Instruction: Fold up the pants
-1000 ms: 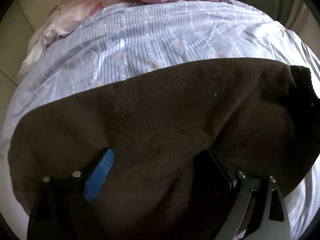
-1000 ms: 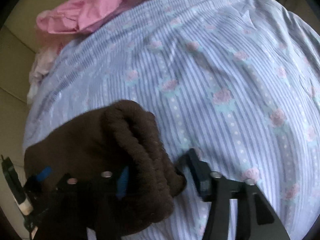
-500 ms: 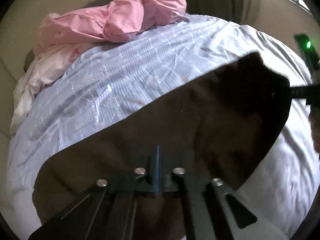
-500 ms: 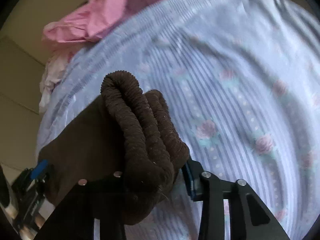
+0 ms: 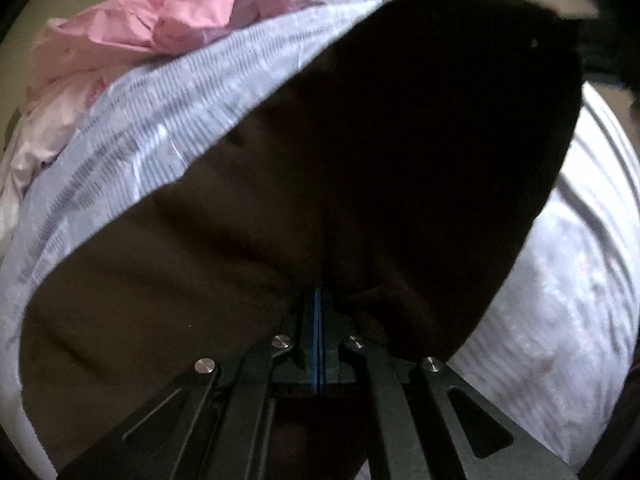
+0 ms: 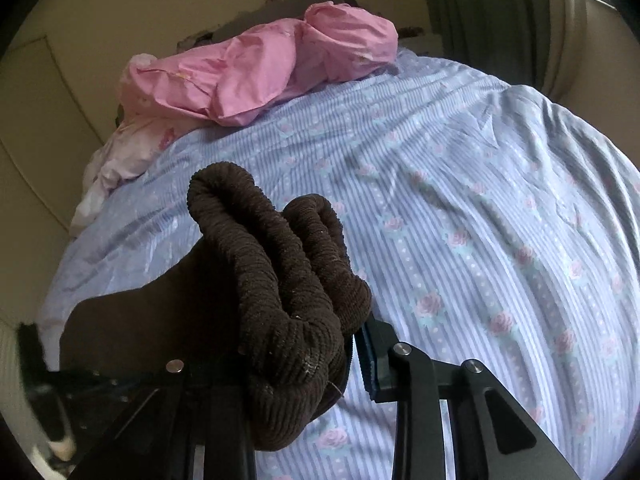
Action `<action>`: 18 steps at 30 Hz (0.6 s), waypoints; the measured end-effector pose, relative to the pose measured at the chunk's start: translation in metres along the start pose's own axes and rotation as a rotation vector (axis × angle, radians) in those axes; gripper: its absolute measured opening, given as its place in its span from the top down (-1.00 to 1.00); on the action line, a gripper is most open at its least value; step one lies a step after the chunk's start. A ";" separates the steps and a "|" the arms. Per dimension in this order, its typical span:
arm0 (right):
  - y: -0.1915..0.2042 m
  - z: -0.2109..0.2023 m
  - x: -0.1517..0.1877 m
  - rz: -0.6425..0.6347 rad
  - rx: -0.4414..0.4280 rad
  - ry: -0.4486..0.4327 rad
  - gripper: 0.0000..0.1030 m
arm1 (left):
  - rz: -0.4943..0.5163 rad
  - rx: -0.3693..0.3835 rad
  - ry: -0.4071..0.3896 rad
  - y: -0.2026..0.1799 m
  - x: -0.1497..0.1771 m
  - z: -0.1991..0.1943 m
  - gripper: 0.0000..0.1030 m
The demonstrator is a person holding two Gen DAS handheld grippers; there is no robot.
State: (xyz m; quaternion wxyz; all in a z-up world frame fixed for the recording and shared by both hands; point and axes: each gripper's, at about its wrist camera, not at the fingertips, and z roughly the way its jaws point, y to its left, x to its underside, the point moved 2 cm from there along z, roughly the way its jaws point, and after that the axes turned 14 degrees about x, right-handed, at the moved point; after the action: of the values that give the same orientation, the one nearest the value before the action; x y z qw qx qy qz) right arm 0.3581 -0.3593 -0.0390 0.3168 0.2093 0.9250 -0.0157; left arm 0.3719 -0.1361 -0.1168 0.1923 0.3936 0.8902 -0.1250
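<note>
The dark brown corduroy pants hang lifted above a bed with a blue striped, rose-print sheet. My left gripper is shut on the pants' edge, its blue pads pressed together in the fabric. In the right wrist view my right gripper is shut on the bunched ribbed waistband of the pants, which bulges up between the jaws. The blue pad of the right finger shows; the left finger is hidden by cloth.
A crumpled pink quilt lies at the far end of the sheet, also in the left wrist view. A beige wall runs along the left; a curtain hangs at the far right.
Both grippers closed on the pants, which lay flat a second ago, and have lifted them off the sheet. The right end rose highest; both cameras tilted up toward the pink quilt.
</note>
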 end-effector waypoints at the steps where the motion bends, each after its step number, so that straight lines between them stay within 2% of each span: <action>1: 0.000 -0.001 -0.001 0.000 -0.002 0.001 0.41 | 0.006 -0.015 0.003 -0.001 0.001 0.005 0.96; 4: -0.002 -0.001 0.001 -0.002 -0.006 0.006 0.42 | 0.023 -0.060 -0.006 -0.006 0.003 0.008 0.96; 6: -0.003 -0.002 0.002 0.001 -0.008 0.009 0.42 | 0.025 -0.060 -0.019 -0.006 0.001 0.000 0.96; 8: -0.003 -0.007 0.002 0.007 -0.006 0.010 0.43 | -0.032 -0.037 -0.099 -0.003 0.001 -0.026 0.96; 10: -0.001 -0.016 0.001 0.018 -0.015 0.005 0.44 | -0.092 -0.045 -0.185 0.002 0.005 -0.059 0.96; 12: 0.006 -0.028 -0.002 0.007 -0.016 -0.020 0.44 | -0.155 -0.031 -0.226 0.010 0.013 -0.084 0.96; 13: 0.012 -0.035 -0.004 -0.007 -0.010 -0.036 0.44 | -0.171 -0.024 -0.230 0.014 0.017 -0.091 0.96; 18: 0.070 -0.078 -0.003 -0.133 0.035 -0.143 0.44 | -0.252 -0.139 -0.216 0.042 0.049 -0.134 0.96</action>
State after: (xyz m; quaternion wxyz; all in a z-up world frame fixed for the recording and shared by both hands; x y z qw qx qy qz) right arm 0.3430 -0.2839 0.0319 0.3765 0.1511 0.9115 -0.0677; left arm 0.3407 -0.0263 -0.0215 0.2967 0.2491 0.9130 -0.1278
